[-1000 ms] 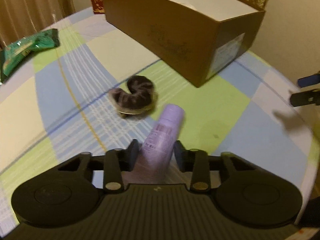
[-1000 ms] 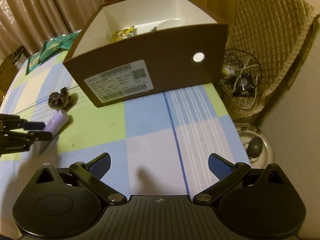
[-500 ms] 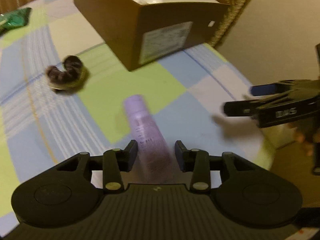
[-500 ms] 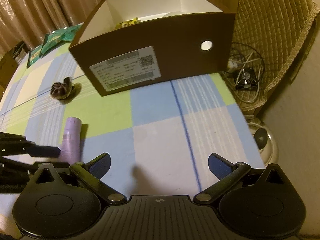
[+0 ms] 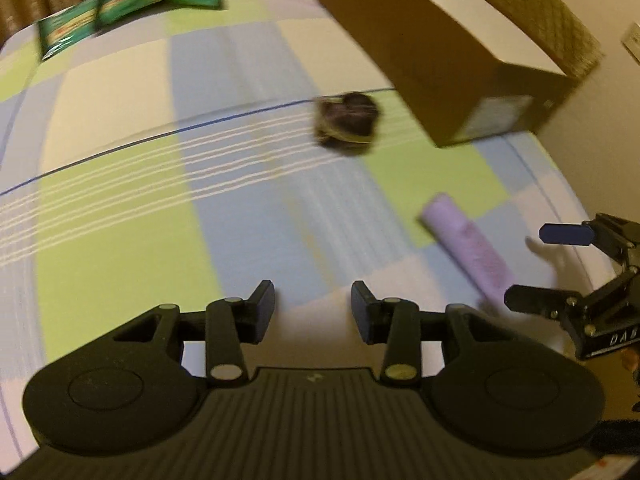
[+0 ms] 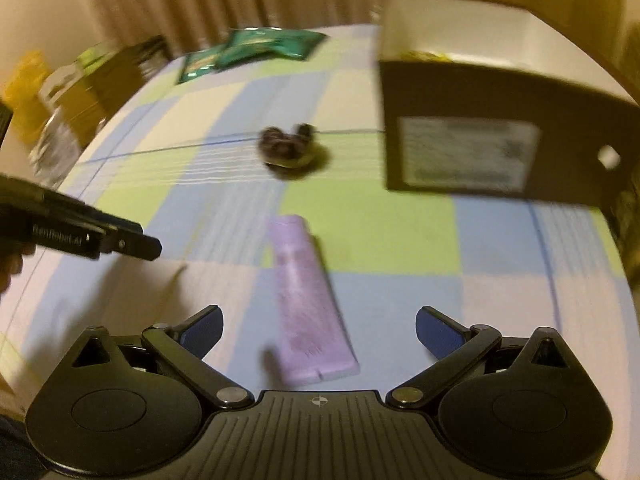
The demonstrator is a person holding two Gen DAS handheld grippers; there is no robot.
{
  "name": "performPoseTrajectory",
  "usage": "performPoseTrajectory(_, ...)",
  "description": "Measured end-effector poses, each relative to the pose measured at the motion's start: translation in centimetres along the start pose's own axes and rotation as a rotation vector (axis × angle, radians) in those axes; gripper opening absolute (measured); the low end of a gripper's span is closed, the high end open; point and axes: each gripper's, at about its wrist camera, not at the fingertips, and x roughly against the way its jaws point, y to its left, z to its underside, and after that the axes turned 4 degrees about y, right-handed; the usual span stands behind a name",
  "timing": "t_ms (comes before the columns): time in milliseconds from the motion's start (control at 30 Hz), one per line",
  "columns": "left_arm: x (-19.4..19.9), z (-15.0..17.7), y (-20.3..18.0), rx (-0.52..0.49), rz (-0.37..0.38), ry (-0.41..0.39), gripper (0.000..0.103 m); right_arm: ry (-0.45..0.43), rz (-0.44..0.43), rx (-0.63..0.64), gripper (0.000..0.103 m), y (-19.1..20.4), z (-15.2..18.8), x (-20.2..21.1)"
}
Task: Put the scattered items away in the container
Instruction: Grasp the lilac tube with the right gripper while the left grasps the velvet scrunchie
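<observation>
A purple tube (image 6: 308, 300) lies flat on the checked tablecloth, between the open fingers of my right gripper (image 6: 318, 332); it also shows in the left wrist view (image 5: 468, 248), right of my left gripper (image 5: 313, 310). The left gripper is open and empty, above bare cloth. A dark hair scrunchie (image 5: 346, 122) lies further off, near the brown cardboard box (image 5: 440, 48); both show in the right wrist view too, the scrunchie (image 6: 286, 150) left of the box (image 6: 500, 136). The right gripper (image 5: 560, 264) reaches in at the left view's right edge.
Green snack packets (image 5: 120, 8) lie at the far side of the table, also in the right wrist view (image 6: 256, 48). Boxes and a yellow bag (image 6: 52, 92) stand beyond the table's left edge. The box holds a few items. The table edge curves close on the right.
My left gripper has let go of the purple tube and swung left, away from it. My right gripper has moved in over the tube, which now lies between its open fingers.
</observation>
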Motion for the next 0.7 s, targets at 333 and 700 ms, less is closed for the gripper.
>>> performPoseTrajectory(333, 0.1, 0.6, 2.3, 0.045, -0.039, -0.002, 0.036, -0.013, 0.036, 0.152, 0.032, 1.1, -1.3, -4.1)
performPoseTrajectory(700, -1.5, -2.7, 0.0, -0.051, -0.009, -0.038, 0.044, -0.009, 0.200, -0.031, 0.031, -5.1, 0.6, -0.5)
